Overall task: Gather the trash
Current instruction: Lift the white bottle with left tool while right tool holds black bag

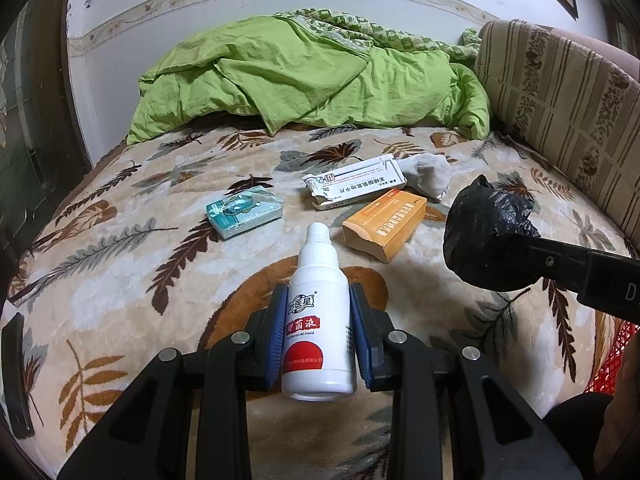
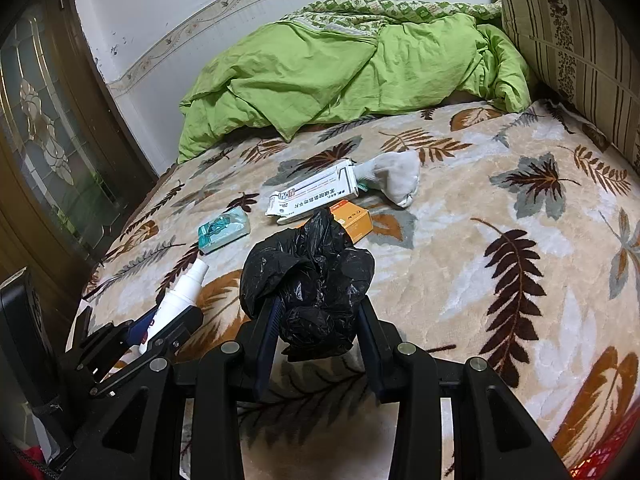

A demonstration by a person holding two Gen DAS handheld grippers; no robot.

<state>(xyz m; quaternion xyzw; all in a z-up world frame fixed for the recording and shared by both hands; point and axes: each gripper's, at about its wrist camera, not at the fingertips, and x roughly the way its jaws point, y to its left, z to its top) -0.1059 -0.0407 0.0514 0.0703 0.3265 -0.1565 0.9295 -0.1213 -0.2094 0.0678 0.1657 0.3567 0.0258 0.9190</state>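
The left gripper (image 1: pixel 318 332) is clamped on a white spray bottle (image 1: pixel 318 320), its blue pads pressed to both sides of the label, nozzle pointing away over the bed. The right gripper (image 2: pixel 316 320) is closed around a crumpled black plastic bag (image 2: pixel 310 280), bunched into a wad between the fingers. Both pieces look lifted just clear of the leaf-patterned blanket (image 2: pixel 500 220), so the step in hand appears to be carrying the two items off to a bin. A red mesh container (image 1: pixel 612 360) shows at the near right edge and may be that bin, though too little of it is in view to be sure. The next move calls for swinging each load over the container and opening the fingers.

Farther out, more trash waits on the blanket: a teal pack (image 1: pixel 244 210), an orange carton (image 1: pixel 386 226) and, touching it behind, a torn white medicine box (image 1: pixel 354 180). A white sock (image 1: pixel 430 174) lies against that box and should probably stay. A green duvet (image 1: pixel 304 76) is heaped at the far end, with a striped cushion (image 1: pixel 560 96) to the right. Nothing blocks the path.
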